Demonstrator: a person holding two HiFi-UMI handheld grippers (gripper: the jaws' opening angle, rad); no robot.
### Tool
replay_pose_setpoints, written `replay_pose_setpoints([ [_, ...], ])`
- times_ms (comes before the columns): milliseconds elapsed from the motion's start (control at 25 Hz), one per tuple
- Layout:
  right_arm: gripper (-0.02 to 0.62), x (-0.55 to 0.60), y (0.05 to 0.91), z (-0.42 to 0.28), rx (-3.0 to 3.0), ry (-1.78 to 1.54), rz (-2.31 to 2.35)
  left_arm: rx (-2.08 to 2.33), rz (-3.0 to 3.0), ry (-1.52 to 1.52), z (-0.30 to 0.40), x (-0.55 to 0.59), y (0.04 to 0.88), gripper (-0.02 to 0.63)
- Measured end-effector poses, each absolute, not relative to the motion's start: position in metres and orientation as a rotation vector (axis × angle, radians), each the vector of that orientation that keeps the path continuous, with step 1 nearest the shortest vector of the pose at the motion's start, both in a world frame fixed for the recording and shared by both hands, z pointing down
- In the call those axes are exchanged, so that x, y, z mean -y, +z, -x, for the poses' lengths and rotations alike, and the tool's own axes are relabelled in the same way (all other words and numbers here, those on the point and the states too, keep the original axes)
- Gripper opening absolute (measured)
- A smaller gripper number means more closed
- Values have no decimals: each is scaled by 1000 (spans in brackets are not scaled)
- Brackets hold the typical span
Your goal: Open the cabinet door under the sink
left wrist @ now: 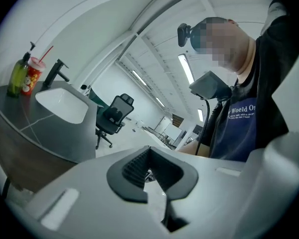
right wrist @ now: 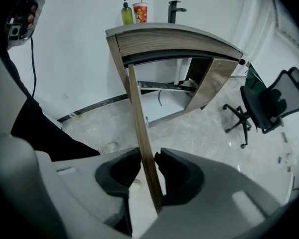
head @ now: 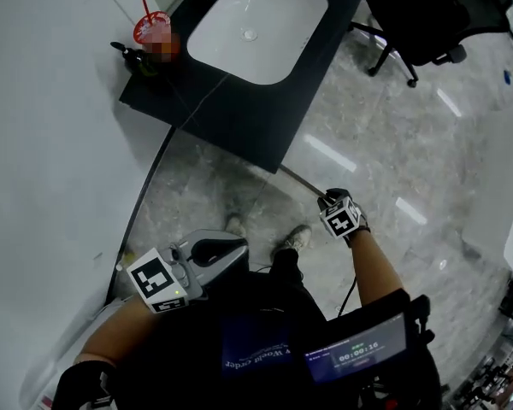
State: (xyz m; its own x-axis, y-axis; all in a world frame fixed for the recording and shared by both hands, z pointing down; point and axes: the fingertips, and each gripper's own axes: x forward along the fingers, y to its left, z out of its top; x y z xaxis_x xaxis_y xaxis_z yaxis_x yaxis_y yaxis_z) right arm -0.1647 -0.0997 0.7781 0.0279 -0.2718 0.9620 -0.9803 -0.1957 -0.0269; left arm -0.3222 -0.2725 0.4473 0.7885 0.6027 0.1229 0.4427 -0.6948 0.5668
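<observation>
Right tongs [right wrist: 148, 164] pinch door [right wrist: 138, 108] edge — ajar.

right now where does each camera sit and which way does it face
Head view: on the head, steeply down at the dark countertop; forearms, left tongs, right tongs show.
Left gripper view: on left tongs, about level across the room; torso shows.
Right gripper view: on right tongs, down along the clamped wooden cabinet door; dark clothing shows.
Both gripper views share the black office chair.
</observation>
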Motion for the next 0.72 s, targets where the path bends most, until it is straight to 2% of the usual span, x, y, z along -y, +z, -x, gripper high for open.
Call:
replay_pose_setpoints([
  [360, 112, 107, 702, 169, 1315, 1192, -1744, -848, -2510, 329, 317, 286, 384, 0],
  [720, 110, 149, 533, 169, 1507, 895, -2053, -838, -2547, 184, 298, 292, 328, 0],
])
